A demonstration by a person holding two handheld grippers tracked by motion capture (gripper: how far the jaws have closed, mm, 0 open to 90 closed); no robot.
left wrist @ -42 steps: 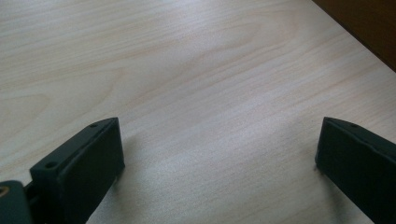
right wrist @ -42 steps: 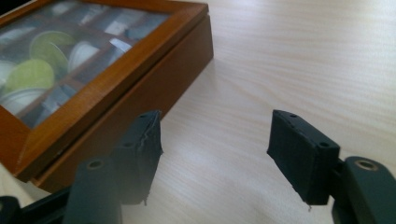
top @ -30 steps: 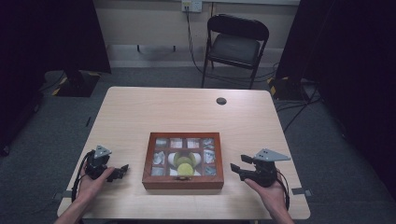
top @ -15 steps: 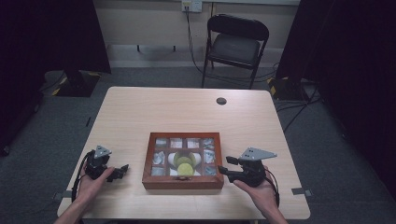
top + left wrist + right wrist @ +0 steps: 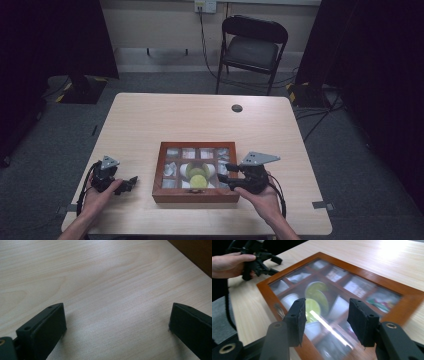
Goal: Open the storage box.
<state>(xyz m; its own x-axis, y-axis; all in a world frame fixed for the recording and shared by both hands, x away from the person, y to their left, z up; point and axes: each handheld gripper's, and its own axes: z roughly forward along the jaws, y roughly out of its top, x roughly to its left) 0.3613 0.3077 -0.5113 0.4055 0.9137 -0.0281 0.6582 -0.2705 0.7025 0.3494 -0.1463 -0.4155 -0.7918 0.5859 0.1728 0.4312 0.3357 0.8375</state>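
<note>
A brown wooden box (image 5: 196,196) with a glass lid stands near the table's front edge; its compartments hold white packets and a round yellow-green thing (image 5: 198,176). My right gripper (image 5: 223,173) hovers over the box's right side. In the right gripper view its jaws (image 5: 326,303) stand half open above the glass lid (image 5: 352,286); they have just been closing, with nothing between them. My left gripper (image 5: 132,183) rests on the table left of the box, open. Only bare wood lies between its jaws (image 5: 116,312). It also shows past the box frame (image 5: 265,293), held by a hand (image 5: 229,263).
The far half of the light wooden table (image 5: 200,120) is bare except for a small black round grommet (image 5: 237,108). A black folding chair (image 5: 252,45) stands behind the table. Dark curtains hang on both sides.
My right gripper has moved left from beside the box to over its right edge, a little higher. The left gripper has stayed where it was.
</note>
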